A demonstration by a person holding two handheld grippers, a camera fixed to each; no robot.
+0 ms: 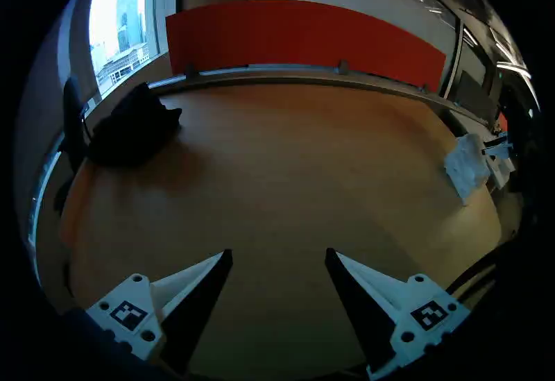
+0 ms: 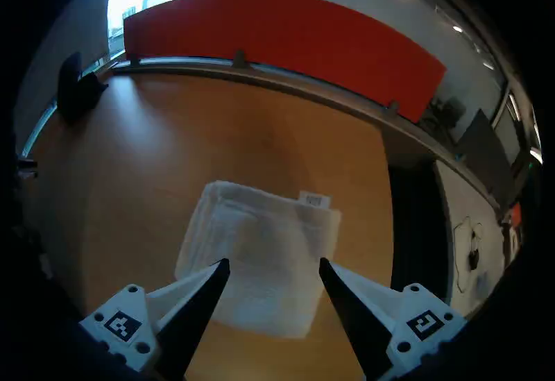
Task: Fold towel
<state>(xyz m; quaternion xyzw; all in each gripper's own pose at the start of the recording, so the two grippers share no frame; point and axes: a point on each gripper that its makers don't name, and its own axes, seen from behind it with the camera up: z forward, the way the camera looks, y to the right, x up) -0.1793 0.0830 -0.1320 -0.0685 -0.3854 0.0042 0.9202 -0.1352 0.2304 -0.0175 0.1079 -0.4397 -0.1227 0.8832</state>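
Right gripper view, towel point(image 2: 262, 252), label point(image 2: 314, 200) unreadable

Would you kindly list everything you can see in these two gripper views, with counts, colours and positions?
towel: one, white, lying flat on the table, under the right gripper's fingers
label: one, white, at the towel's far edge
table: one, orange-brown wood, under everything
divider panel: one, red, upright along the table's far edge
bag: one, black, slumped on the table's far left corner
window: one, bright, behind the bag, buildings outside
left gripper: one, white with black fingers, open, over bare table
right gripper: one, white with black fingers, open, over the towel's near part
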